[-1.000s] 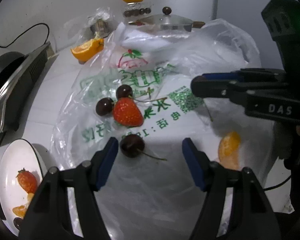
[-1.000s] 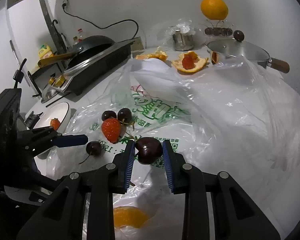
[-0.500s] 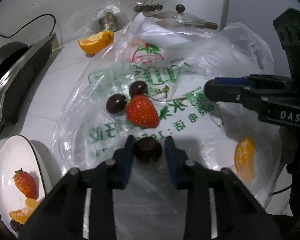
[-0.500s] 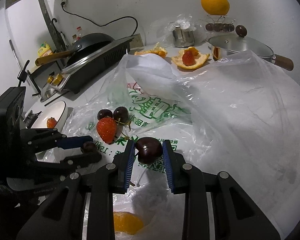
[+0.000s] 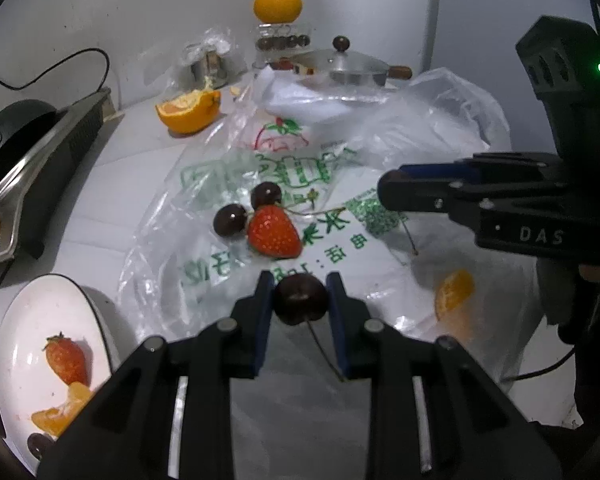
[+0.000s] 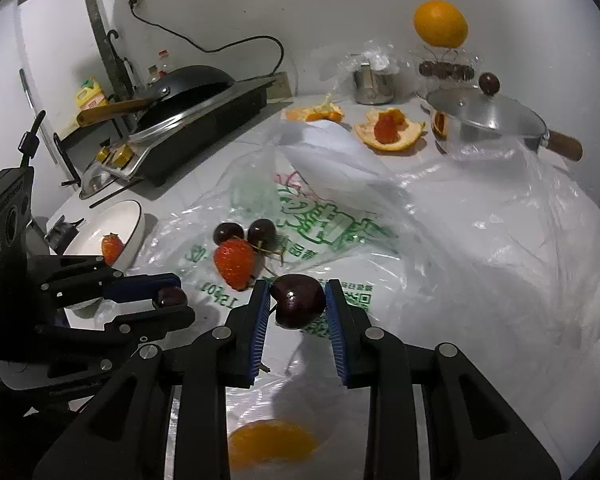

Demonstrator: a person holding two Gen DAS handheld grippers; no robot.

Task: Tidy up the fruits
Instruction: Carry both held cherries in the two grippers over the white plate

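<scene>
Left gripper (image 5: 300, 292) has clamped its cherry (image 5: 300, 298); the white bowl (image 5: 28, 300) sits just to its left, the nearer hand.

Gripper body (image 5: 540, 236): white letters "DAS", on the dark housing at the right edge of the left wrist view.
Plastic bag (image 5: 260, 168): large green printed characters, a red strawberry outline, a green QR code; the characters cannot be read with certainty.
Bag print (image 6: 220, 298): green digits, inverted and partly creased, not legible.
</scene>
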